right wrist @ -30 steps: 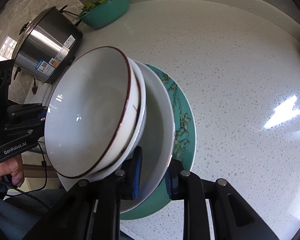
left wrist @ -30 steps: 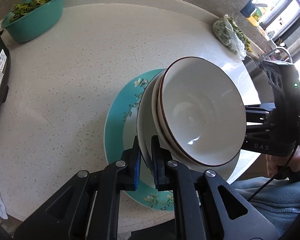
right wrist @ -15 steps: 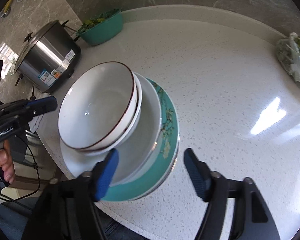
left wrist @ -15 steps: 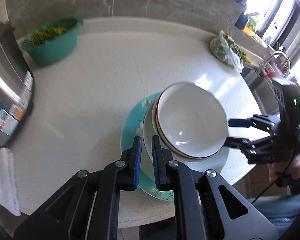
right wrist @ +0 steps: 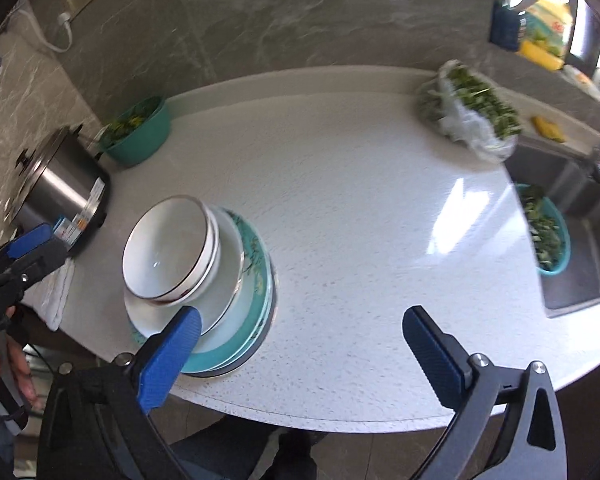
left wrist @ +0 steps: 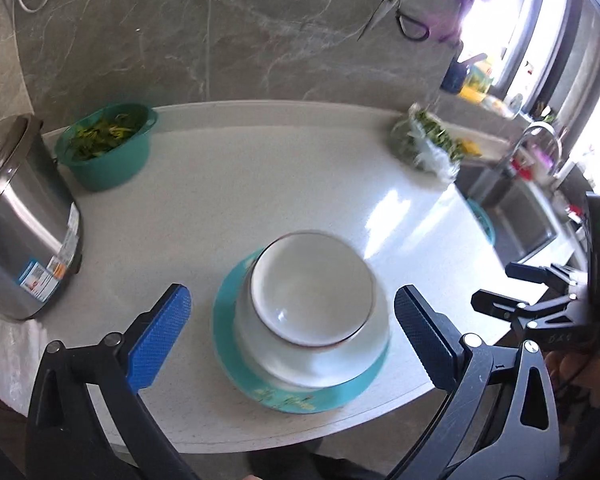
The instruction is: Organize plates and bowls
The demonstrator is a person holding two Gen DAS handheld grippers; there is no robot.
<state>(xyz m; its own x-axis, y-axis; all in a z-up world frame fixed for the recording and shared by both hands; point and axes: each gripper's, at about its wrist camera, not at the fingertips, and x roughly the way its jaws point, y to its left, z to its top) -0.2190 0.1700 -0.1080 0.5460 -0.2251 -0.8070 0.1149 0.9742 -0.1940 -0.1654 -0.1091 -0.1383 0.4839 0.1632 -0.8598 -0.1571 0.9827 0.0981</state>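
A stack stands near the front edge of the white counter: white brown-rimmed bowls nested in a white plate on a teal flowered plate. My left gripper is open and empty, pulled back above the stack. In the right wrist view the bowls sit on the white plate and teal plates. My right gripper is open and empty, back from the stack and to its right. Each gripper shows in the other's view: the right one, the left one.
A steel rice cooker and a white cloth are at the left. A teal basin of greens is at the back left, a bag of greens at the back right. A sink with a teal colander lies right.
Both grippers let go of the plates' rims, opened wide and drew back and up from the stack. The stack now rests on the counter.
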